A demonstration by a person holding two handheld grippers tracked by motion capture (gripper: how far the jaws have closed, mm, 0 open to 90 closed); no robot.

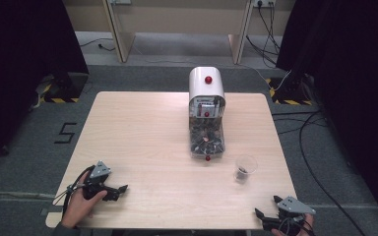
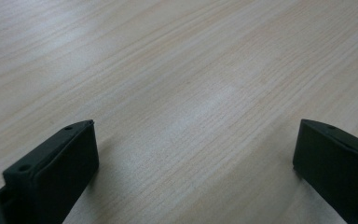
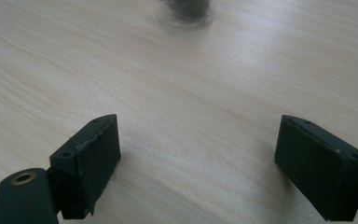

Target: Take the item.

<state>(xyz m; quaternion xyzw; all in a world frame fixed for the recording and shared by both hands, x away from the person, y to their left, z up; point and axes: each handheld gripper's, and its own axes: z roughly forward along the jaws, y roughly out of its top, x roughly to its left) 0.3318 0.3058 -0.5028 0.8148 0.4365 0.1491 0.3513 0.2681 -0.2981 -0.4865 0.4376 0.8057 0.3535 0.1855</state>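
A pale wooden table point(image 1: 152, 142) stands on a grey carpeted floor point(image 1: 24, 147). Dark curtains point(image 1: 19, 49) hang at both sides, black cables point(image 1: 315, 147) trail across the floor to the right, and a black numeral point(image 1: 65, 132) is marked on the carpet to the left of the table. Light wooden furniture legs point(image 1: 120, 34) show at the far wall.

At the far middle of the table sits a white dispenser point(image 1: 206, 93) with a red knob on top and a clear bin of dark pieces at its front. Just right of and nearer than it stands a clear plastic cup point(image 1: 245, 168), upright, with a few dark pieces in the bottom.

The left gripper point(image 1: 120, 189) lies at the near left corner of the table, held by a hand point(image 1: 81, 201), its tips pointing right. In the left gripper view its jaws stand wide apart over bare wood grain, holding nothing.

The right gripper point(image 1: 268, 209) is at the near right edge of the table, pointing toward the cup and well apart from it. In the right gripper view its jaws are also spread wide with nothing between them, low over the table, and the base of the cup point(image 3: 186, 14) shows at the top edge, well ahead of the jaws.
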